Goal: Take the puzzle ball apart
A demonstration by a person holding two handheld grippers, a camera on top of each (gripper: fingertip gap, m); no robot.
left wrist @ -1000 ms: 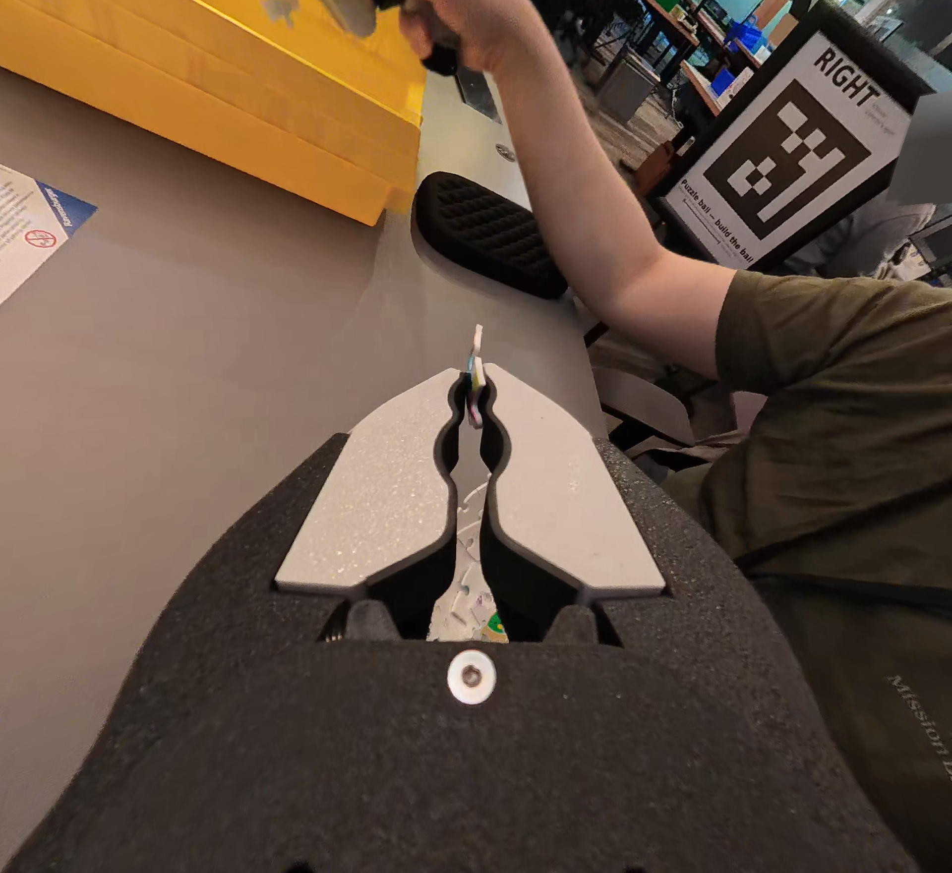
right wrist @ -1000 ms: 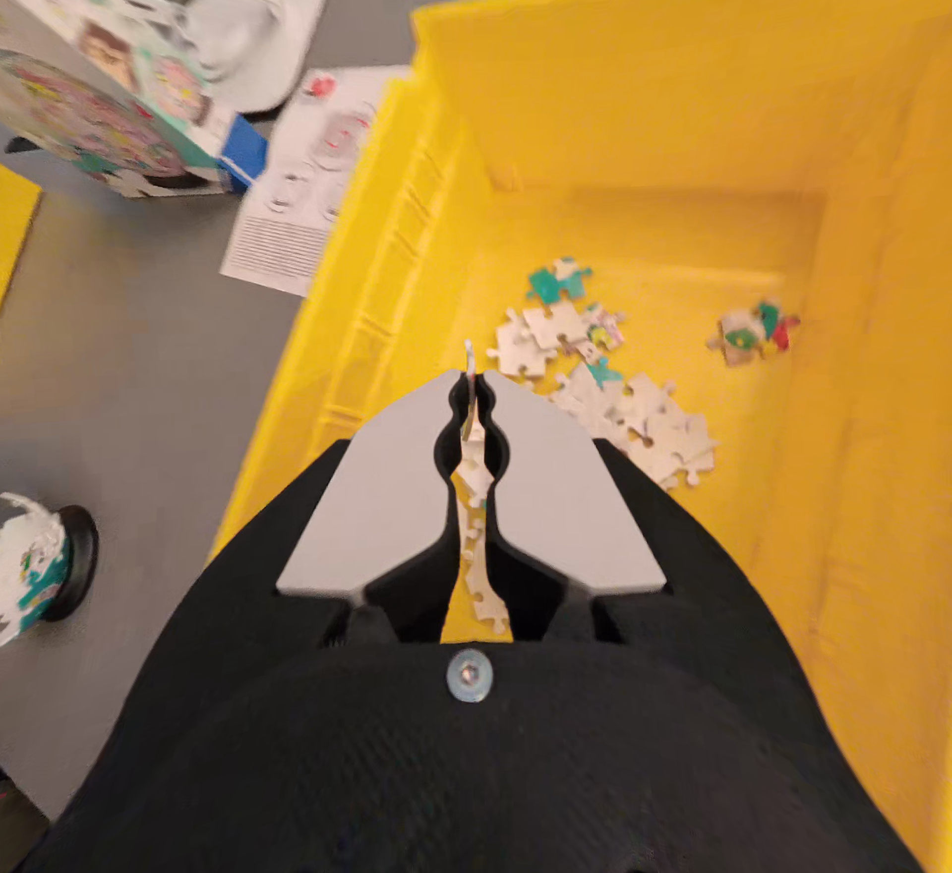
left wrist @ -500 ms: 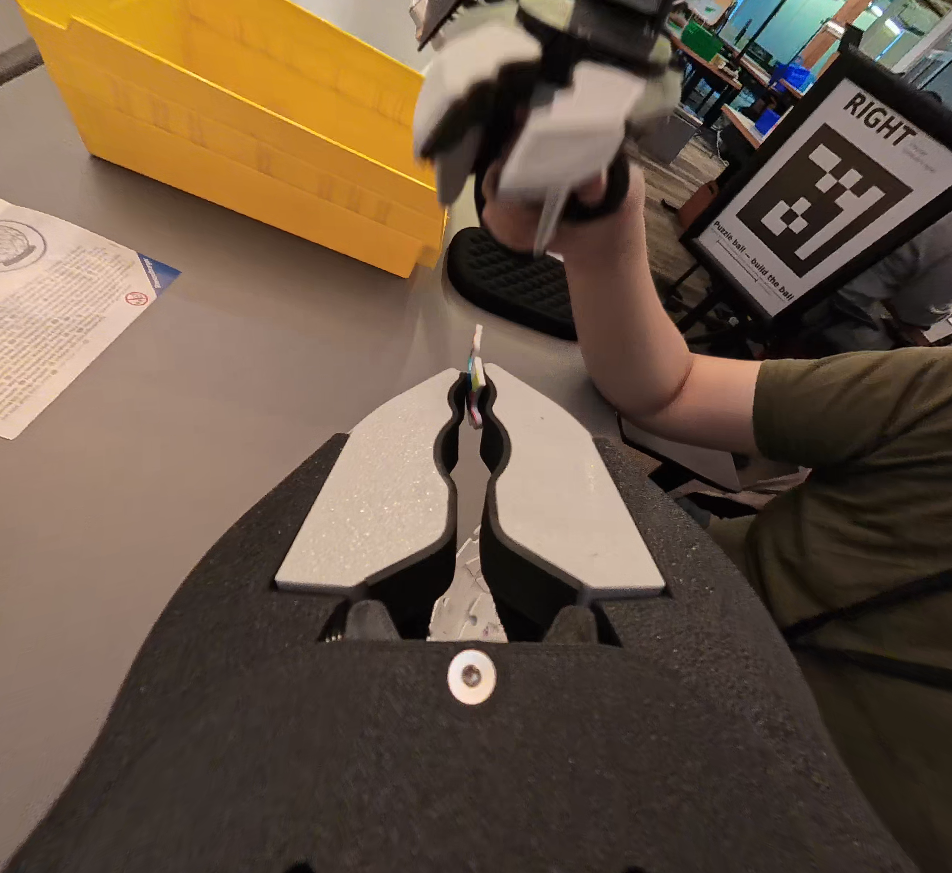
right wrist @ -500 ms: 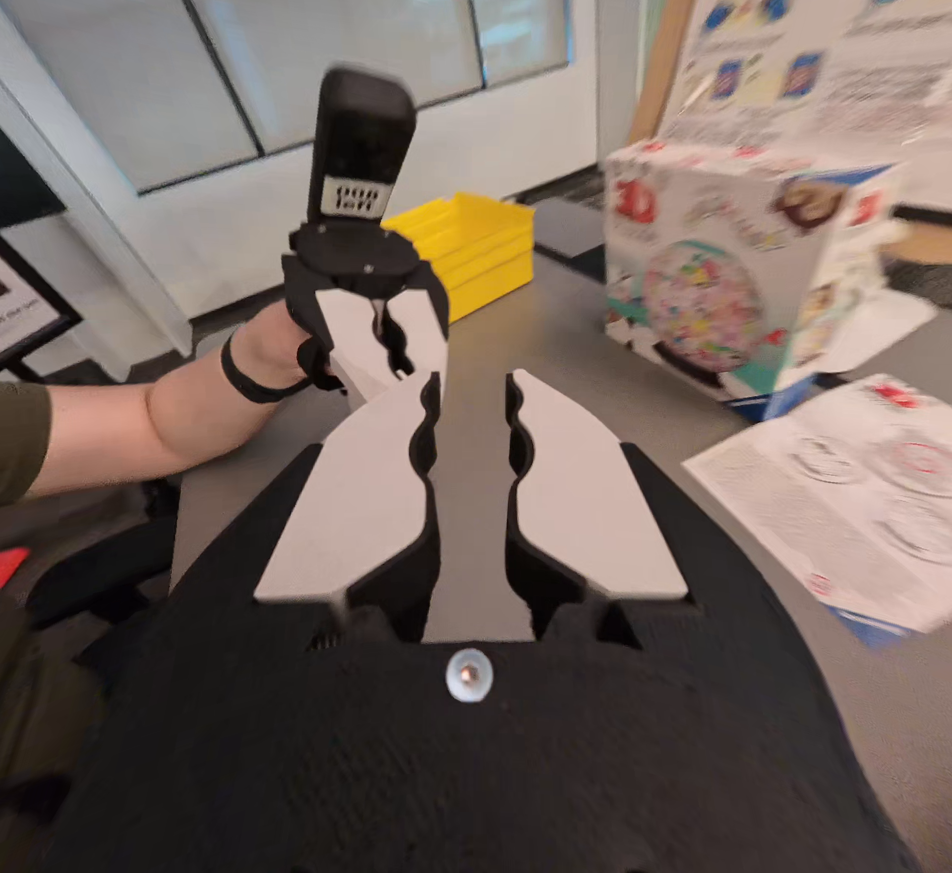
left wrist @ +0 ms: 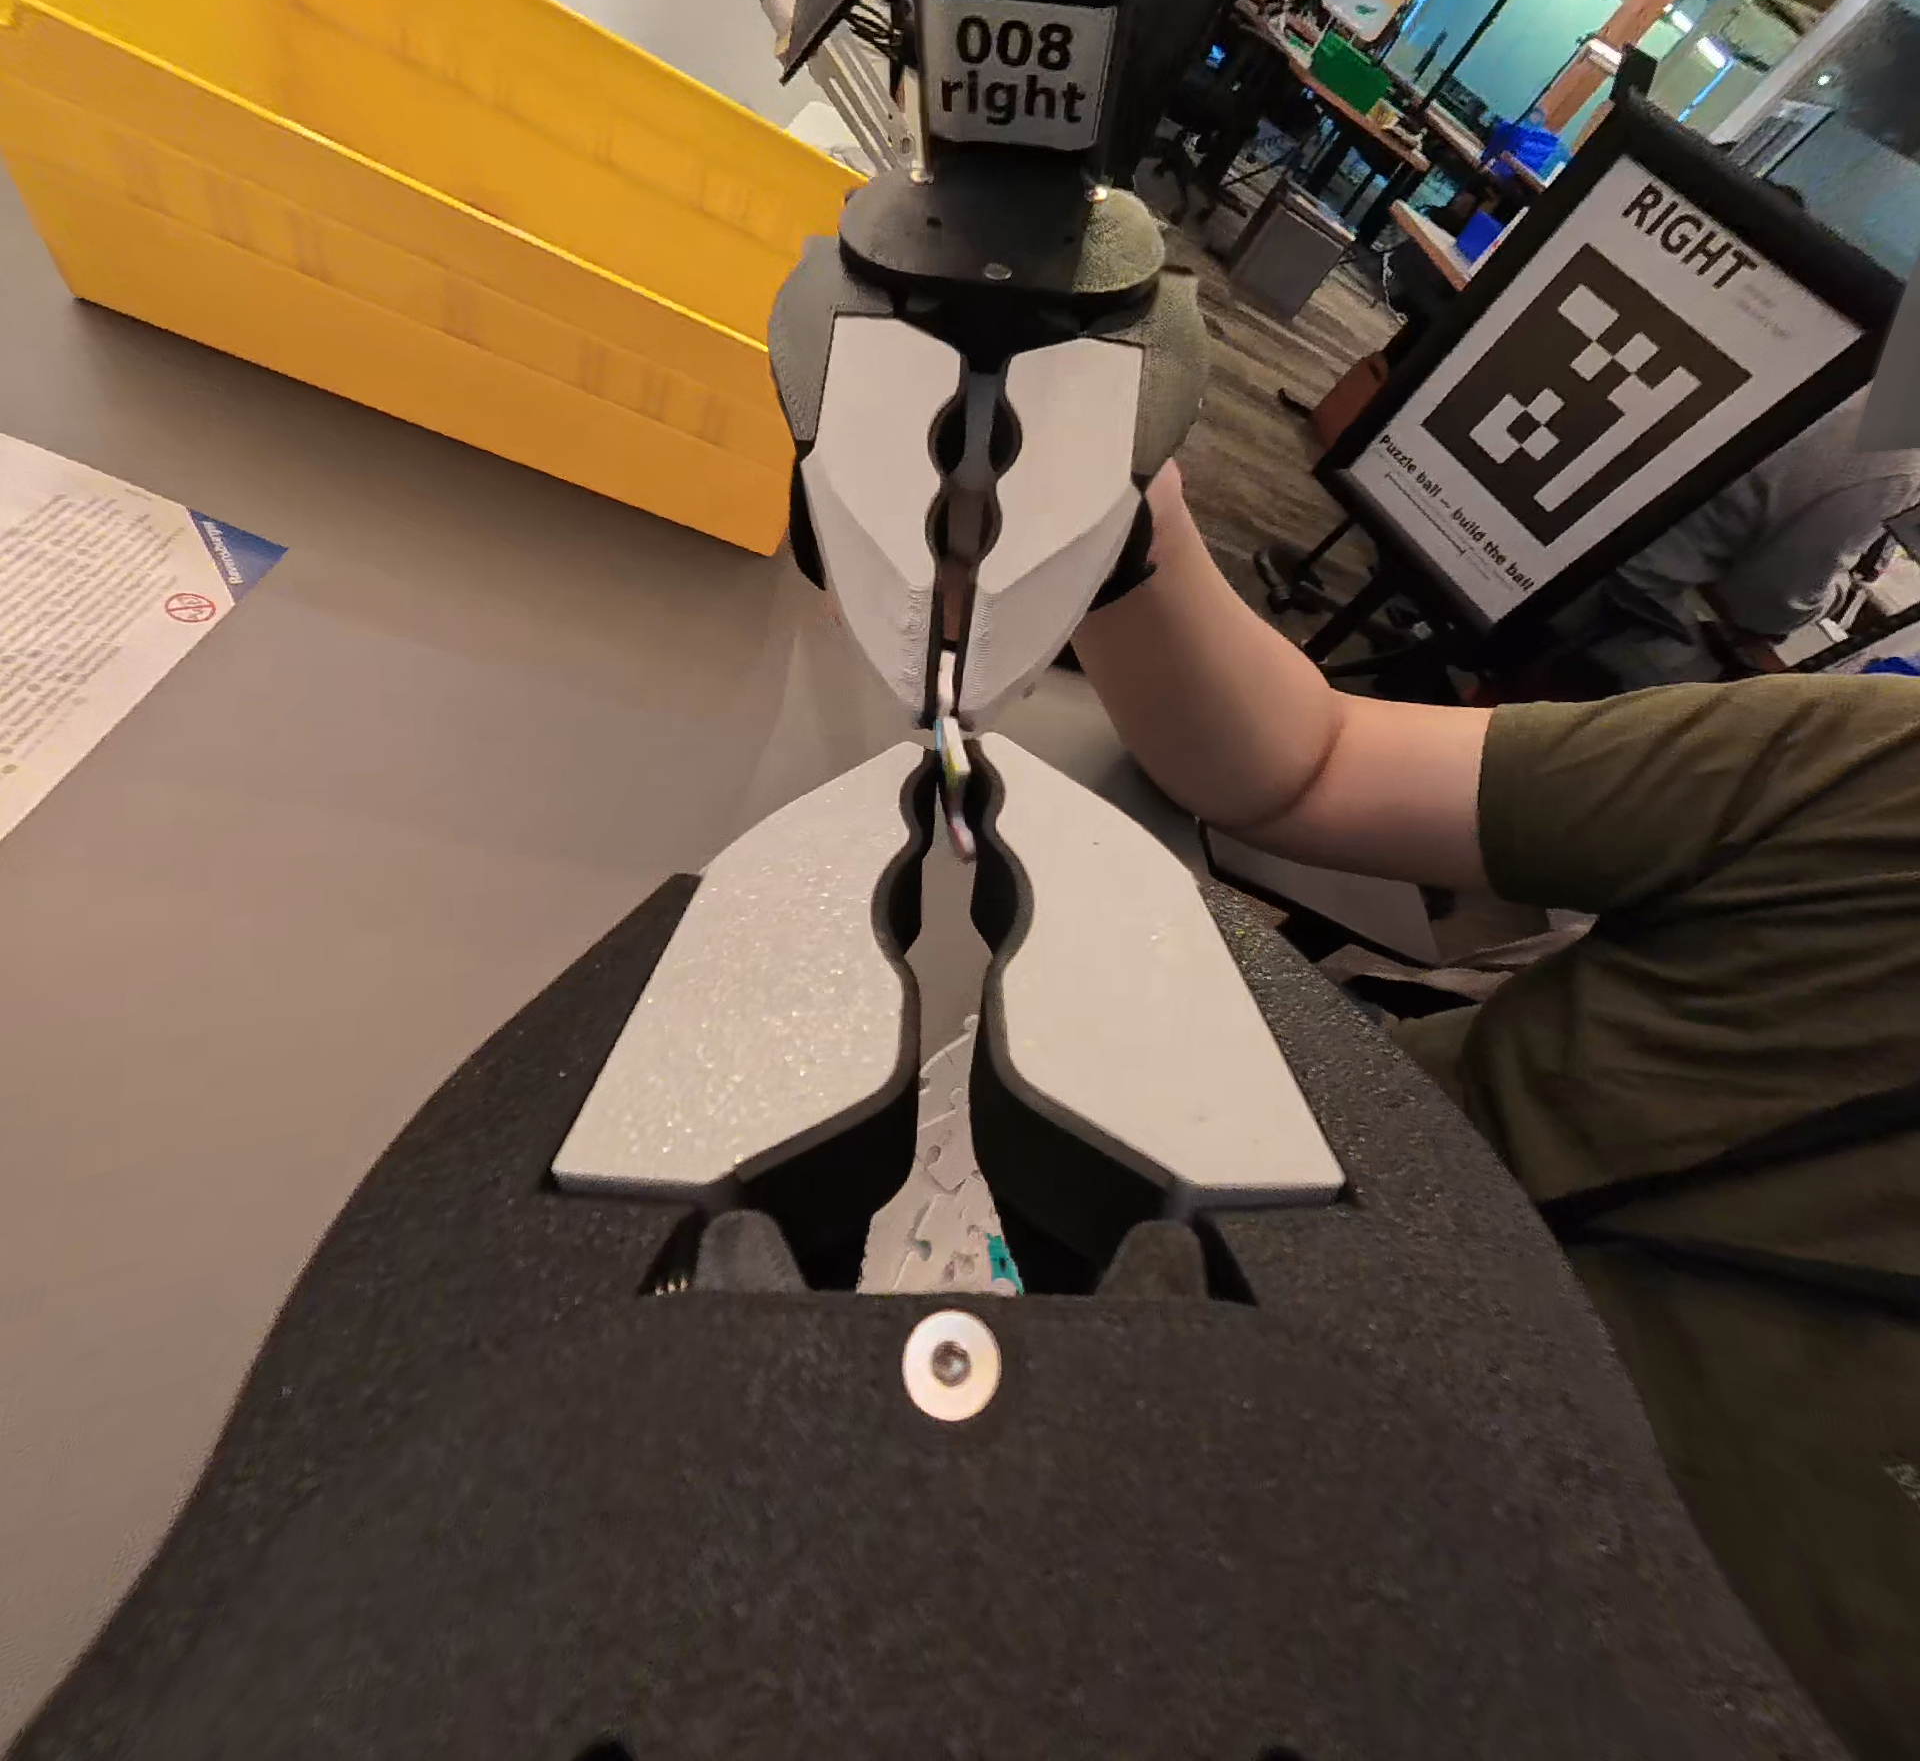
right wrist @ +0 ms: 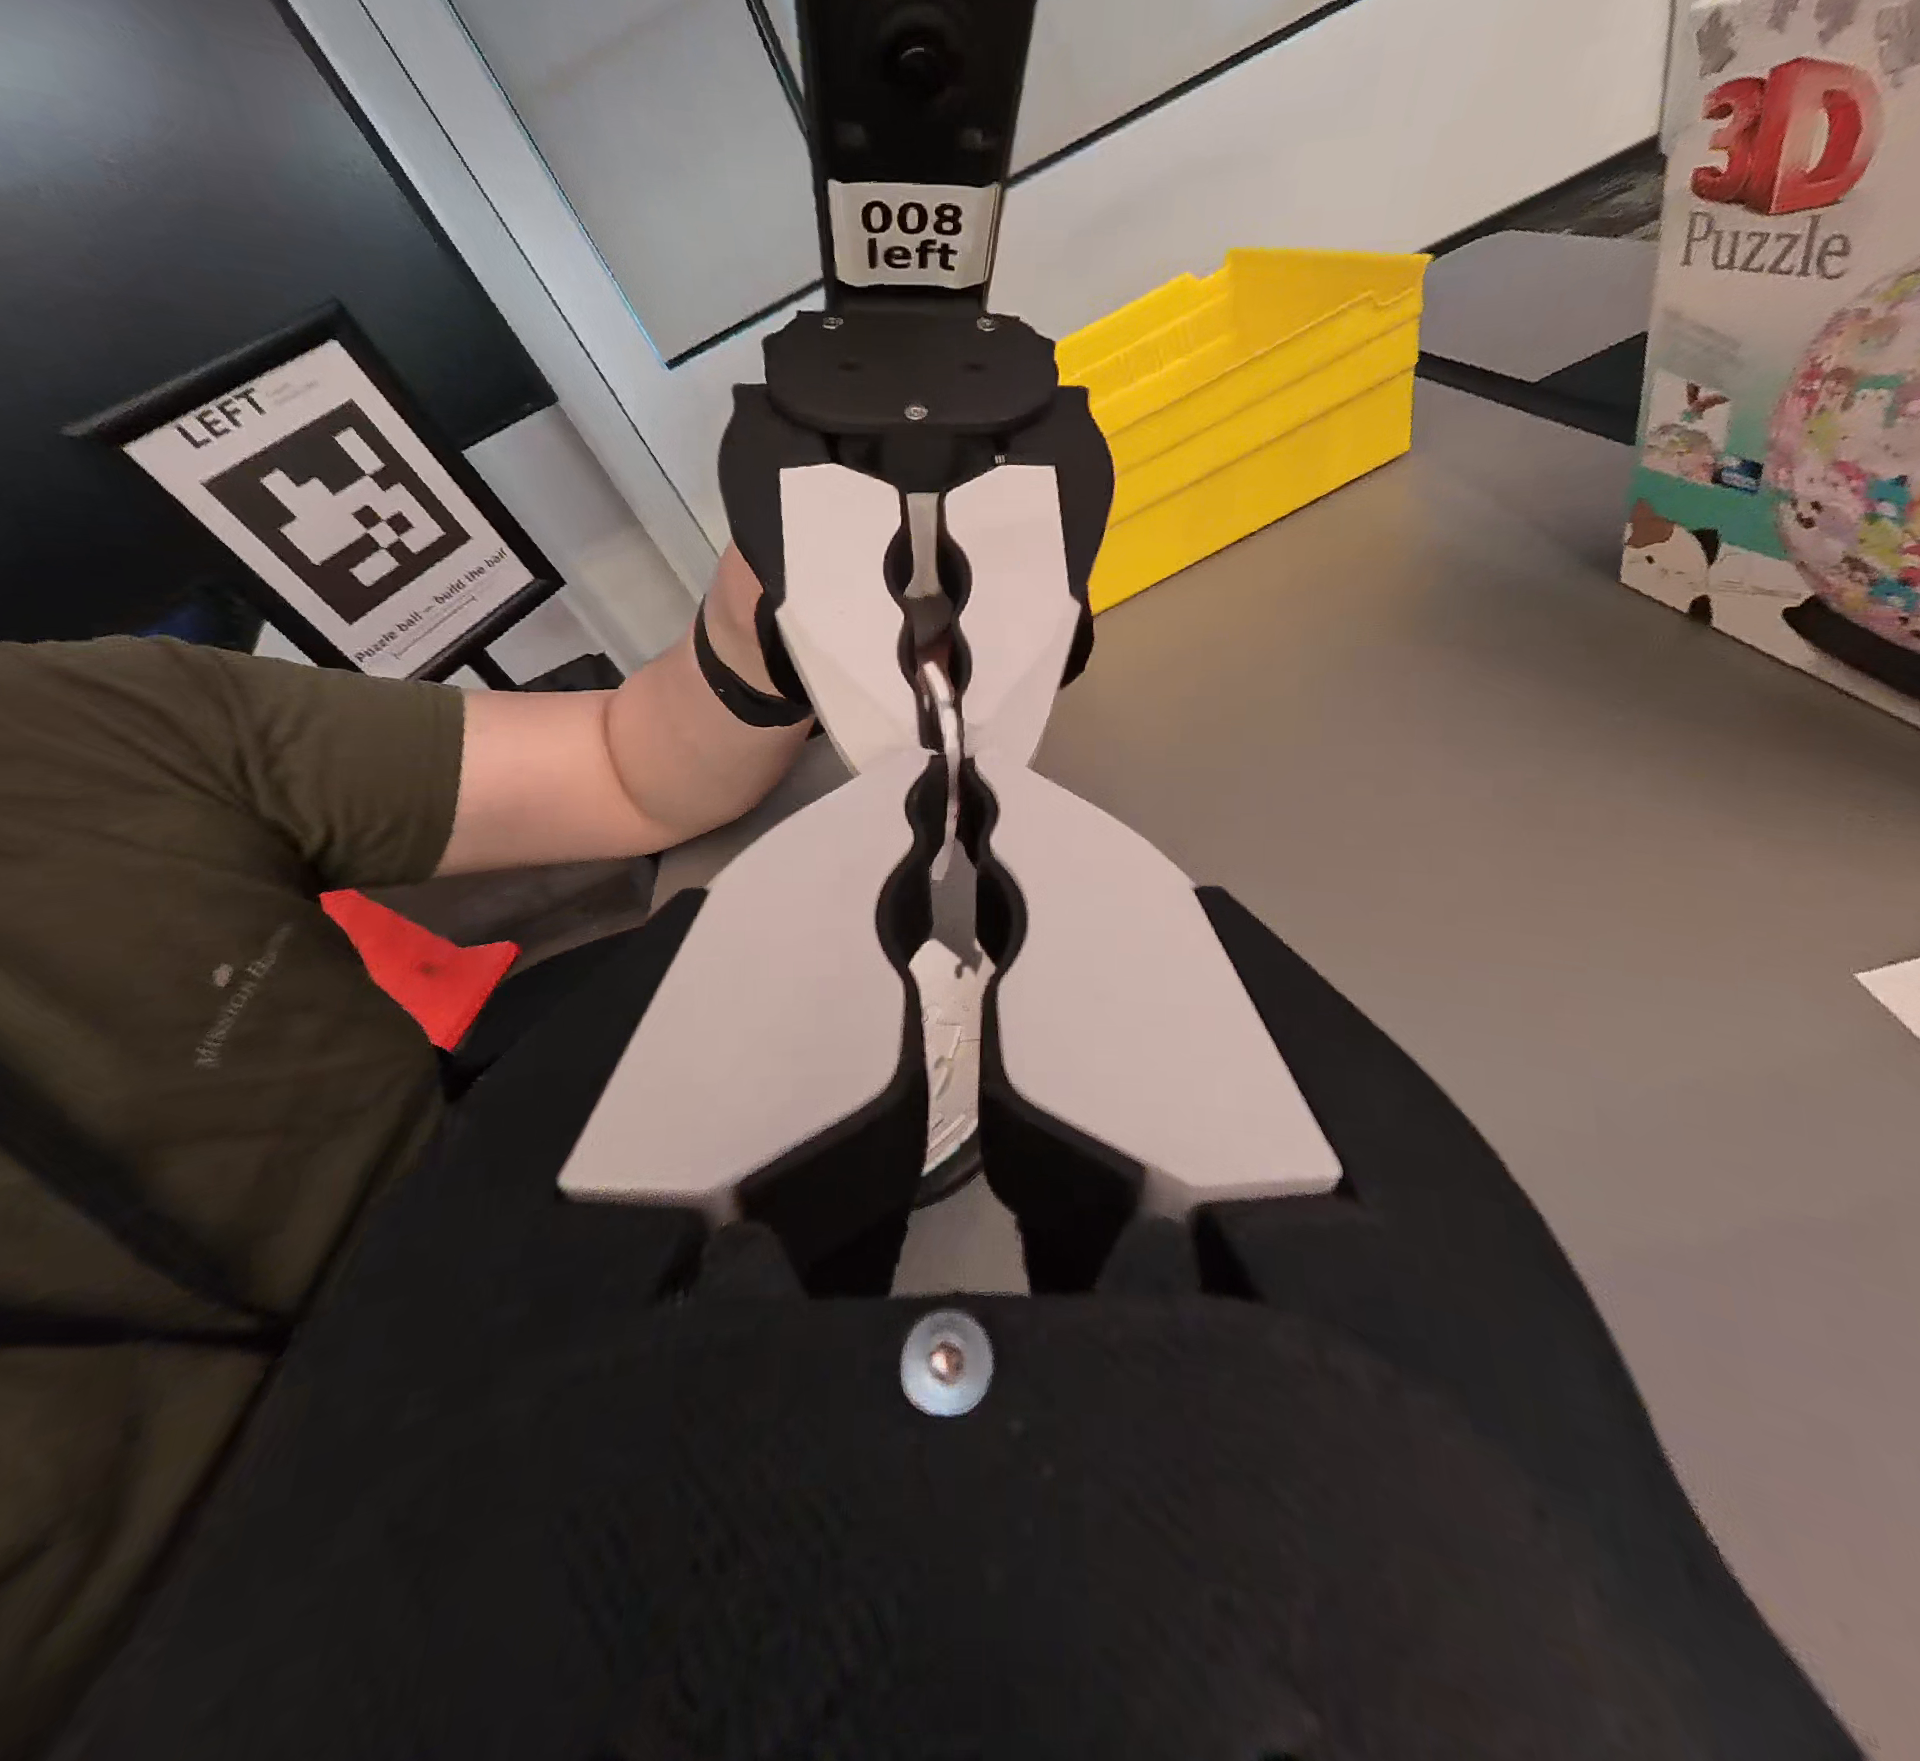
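We see grey table [left wrist: 364, 776], yellow plastic bin [left wrist: 416, 257] at left. Centre: left gripper [left wrist: 951, 755] clenched on curved puzzle ball fragment [left wrist: 954, 792]. Right gripper [right wrist: 948, 761] meets it tip to tip, pinching same fragment, above table.

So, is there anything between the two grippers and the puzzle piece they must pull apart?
Nothing visible. The left gripper and right gripper meet tip to tip, jaws of both shut on the same strip of puzzle pieces, above the grey table.
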